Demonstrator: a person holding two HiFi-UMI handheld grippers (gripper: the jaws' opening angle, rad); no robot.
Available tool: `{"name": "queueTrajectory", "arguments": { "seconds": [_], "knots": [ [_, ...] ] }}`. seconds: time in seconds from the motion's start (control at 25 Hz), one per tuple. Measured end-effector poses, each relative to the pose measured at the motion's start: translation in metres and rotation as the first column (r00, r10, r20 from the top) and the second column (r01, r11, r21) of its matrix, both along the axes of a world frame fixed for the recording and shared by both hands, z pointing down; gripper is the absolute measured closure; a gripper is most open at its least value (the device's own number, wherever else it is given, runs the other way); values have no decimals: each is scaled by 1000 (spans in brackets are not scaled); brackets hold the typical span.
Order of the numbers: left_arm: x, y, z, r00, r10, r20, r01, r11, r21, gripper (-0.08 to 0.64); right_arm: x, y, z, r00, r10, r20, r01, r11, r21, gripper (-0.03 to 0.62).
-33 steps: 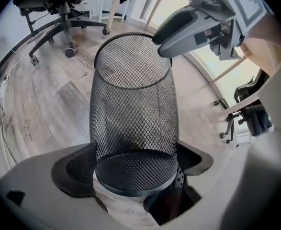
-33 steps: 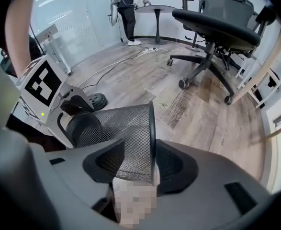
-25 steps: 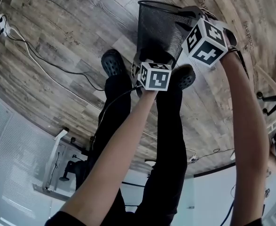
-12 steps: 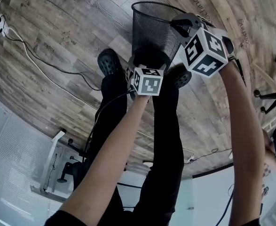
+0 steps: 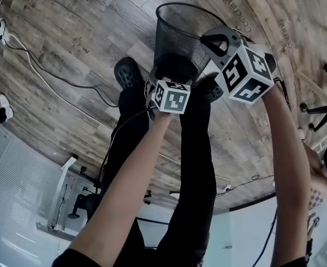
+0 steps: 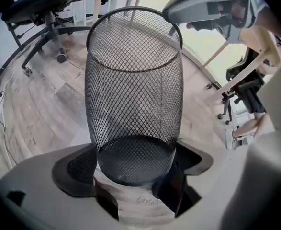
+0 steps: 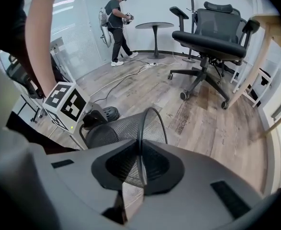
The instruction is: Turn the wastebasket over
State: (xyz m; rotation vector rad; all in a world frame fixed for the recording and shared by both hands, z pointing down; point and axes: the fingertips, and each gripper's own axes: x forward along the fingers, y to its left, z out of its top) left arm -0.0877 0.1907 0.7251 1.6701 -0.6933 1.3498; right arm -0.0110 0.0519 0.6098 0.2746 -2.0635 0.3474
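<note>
The black wire-mesh wastebasket [image 5: 180, 32] hangs tilted over the wood floor, held between both grippers. My left gripper [image 5: 173, 70] clasps its solid round base; in the left gripper view the base [image 6: 133, 159] sits between the two dark pads [image 6: 71, 169], touching both sides. My right gripper [image 5: 212, 39] is clamped on the rim; in the right gripper view the rim wire and mesh wall [image 7: 141, 128] run straight into the nearly closed jaws, which have just been closing on them. The basket's mouth [image 6: 133, 37] faces away from the left gripper.
The wearer's legs and dark shoes [image 5: 128, 74] stand just below the basket. White cables [image 5: 40, 65] and a power strip [image 5: 4, 29] lie on the floor at left. An office chair [image 7: 212, 37], a round table [image 7: 154, 26] and a standing person [image 7: 115, 13] are farther off.
The basket has shifted left and come up off the floor with both grippers. The right gripper, beside the rim before, now sits clamped on it.
</note>
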Motion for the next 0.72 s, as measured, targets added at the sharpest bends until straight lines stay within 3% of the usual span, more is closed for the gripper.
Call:
{"name": "queueTrajectory", "arguments": {
  "seconds": [0.16, 0.4, 0.72],
  "knots": [
    [-2, -4, 0, 1000, -8, 5, 8, 1000, 4, 52, -9, 4, -17, 999, -28, 30, 27, 999, 44, 534],
    [2, -47, 6, 1000, 14, -5, -13, 996, 85, 53, -14, -13, -37, 998, -40, 52, 34, 992, 126, 534],
    [16, -117, -14, 985, 97, -141, -64, 973, 224, 54, -15, -25, -45, 997, -54, 48, 46, 985, 164, 534]
  ]
}}
